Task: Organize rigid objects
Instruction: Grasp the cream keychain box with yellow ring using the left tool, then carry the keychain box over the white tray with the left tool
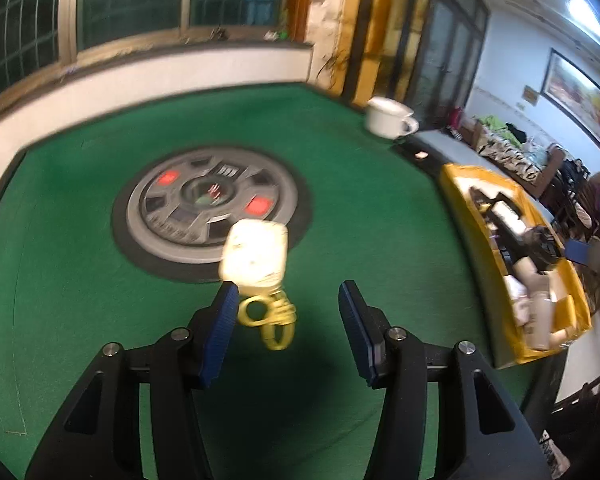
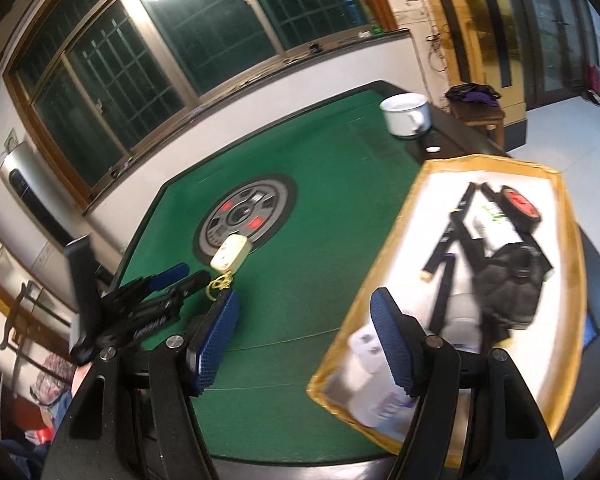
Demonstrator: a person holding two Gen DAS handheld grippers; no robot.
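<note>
A cream power strip [image 1: 255, 255] with a coiled yellow cord [image 1: 271, 316] lies on the green table [image 1: 80, 280] beside the round centre panel [image 1: 210, 216]. My left gripper [image 1: 288, 294] is open just short of it, the cord between its blue pads [image 1: 224, 320]. The strip also shows in the right wrist view [image 2: 230, 255], with the left gripper [image 2: 180, 276] beside it. My right gripper [image 2: 304, 300] is open and empty, above the near edge of a yellow-rimmed box [image 2: 384, 240] holding black sticks, a dark pouch, a red-topped disc and white rolls.
A white mug [image 1: 390, 117] stands at the table's far right corner, also seen in the right wrist view [image 2: 406, 114]. The yellow box [image 1: 456, 196] sits at the table's right edge. Windows and a wall lie behind. A wooden stool [image 2: 478, 114] stands beyond the table.
</note>
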